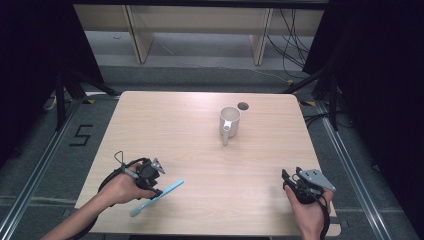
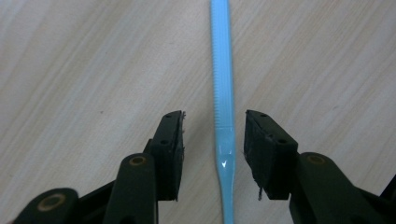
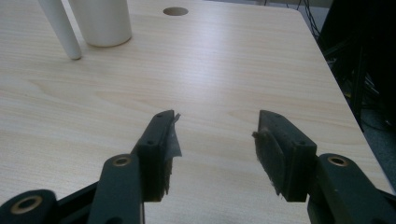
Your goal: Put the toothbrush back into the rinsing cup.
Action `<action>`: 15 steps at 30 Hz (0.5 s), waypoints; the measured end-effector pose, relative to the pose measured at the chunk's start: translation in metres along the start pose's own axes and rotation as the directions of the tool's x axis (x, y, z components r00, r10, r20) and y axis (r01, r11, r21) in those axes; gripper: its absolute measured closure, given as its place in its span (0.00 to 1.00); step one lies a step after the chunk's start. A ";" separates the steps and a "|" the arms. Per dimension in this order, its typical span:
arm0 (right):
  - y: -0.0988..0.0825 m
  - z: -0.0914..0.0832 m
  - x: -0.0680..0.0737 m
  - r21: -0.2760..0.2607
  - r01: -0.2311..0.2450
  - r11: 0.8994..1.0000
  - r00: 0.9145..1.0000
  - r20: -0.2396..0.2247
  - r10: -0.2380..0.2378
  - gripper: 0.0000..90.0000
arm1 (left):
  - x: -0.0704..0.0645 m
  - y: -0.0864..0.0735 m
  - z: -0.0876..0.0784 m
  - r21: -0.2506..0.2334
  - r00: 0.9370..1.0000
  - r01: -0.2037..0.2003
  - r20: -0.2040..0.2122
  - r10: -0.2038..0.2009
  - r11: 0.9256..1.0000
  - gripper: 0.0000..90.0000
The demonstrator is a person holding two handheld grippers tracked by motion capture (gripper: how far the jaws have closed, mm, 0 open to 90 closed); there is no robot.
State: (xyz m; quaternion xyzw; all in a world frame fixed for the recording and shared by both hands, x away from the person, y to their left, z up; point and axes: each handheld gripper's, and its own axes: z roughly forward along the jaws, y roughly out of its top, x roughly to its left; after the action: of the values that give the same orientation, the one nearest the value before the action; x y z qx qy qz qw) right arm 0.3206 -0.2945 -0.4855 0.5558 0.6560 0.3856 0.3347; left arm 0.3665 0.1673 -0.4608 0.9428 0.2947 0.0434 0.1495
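A light blue toothbrush-like stick (image 1: 157, 197) lies flat on the wooden table (image 1: 200, 150) near its front left. My left gripper (image 1: 154, 181) hovers over it, open, and the blue handle (image 2: 222, 93) runs between its two jaws without touching either pad. A white mug (image 1: 229, 121) with a long straight handle stands at the back centre; its base (image 3: 102, 23) shows in the right gripper view. My right gripper (image 1: 292, 180) rests open near the front right edge, with nothing between its jaws (image 3: 215, 140).
A small round cable hole (image 1: 243, 106) sits in the table behind the mug. Dark frame legs and cables stand around the table on the grey floor.
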 end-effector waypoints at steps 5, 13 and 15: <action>0.000 0.001 0.000 0.002 -0.002 1.000 1.000 0.002 0.002 0.53 | -0.002 0.006 0.008 0.046 1.000 -0.006 -0.001 0.006 0.999 0.68; 0.000 0.000 0.000 -0.006 0.001 1.000 1.000 0.001 -0.001 0.53 | -0.007 0.008 0.014 0.088 0.999 -0.028 -0.019 0.030 0.996 0.71; 0.000 0.001 0.000 -0.019 0.008 1.000 1.000 0.006 -0.008 0.53 | -0.007 0.008 0.014 0.091 0.999 -0.029 -0.021 0.031 0.995 0.72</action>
State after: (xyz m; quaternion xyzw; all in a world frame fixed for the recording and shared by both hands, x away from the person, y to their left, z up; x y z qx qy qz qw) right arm 0.3213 -0.2944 -0.4858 0.5510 0.6536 0.3889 0.3435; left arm 0.3675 0.1533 -0.4717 0.9524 0.2838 0.0426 0.1025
